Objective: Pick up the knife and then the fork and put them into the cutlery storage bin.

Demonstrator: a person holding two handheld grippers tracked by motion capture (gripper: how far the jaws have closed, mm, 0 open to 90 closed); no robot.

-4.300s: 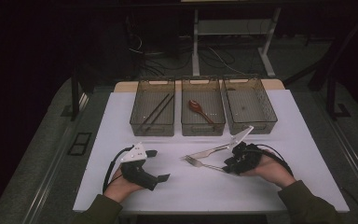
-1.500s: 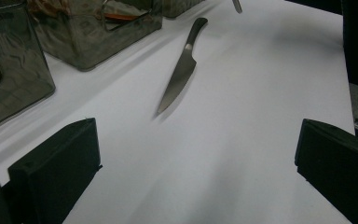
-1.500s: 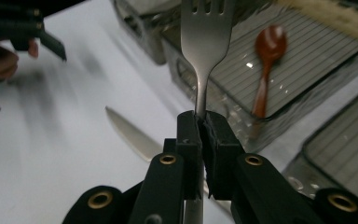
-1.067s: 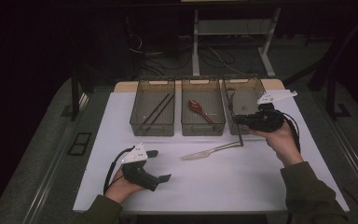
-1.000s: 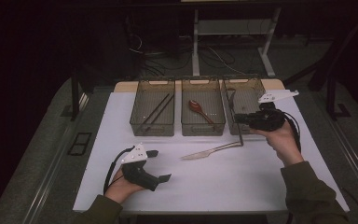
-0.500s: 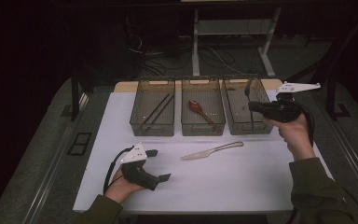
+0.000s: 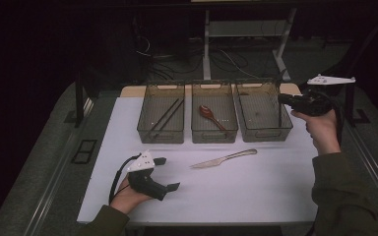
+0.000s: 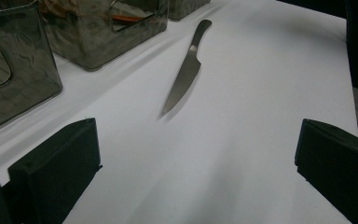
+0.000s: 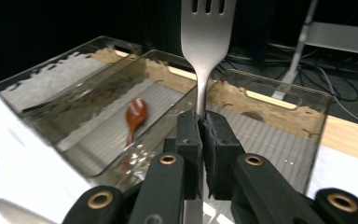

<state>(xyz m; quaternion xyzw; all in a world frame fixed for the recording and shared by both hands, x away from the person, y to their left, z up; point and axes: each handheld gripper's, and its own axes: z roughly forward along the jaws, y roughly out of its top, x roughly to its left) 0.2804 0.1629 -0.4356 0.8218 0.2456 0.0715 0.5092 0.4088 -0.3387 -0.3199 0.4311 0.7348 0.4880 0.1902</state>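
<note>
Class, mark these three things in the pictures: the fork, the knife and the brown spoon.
fork (image 9: 206, 32), right gripper view, on its head below the tines.
knife (image 8: 182, 81), left gripper view, mid-blade.
brown spoon (image 7: 207, 112), high view, on its bowl.

Dark room, white table (image 7: 275, 196), cables (image 7: 226, 59) on floor behind.
</note>
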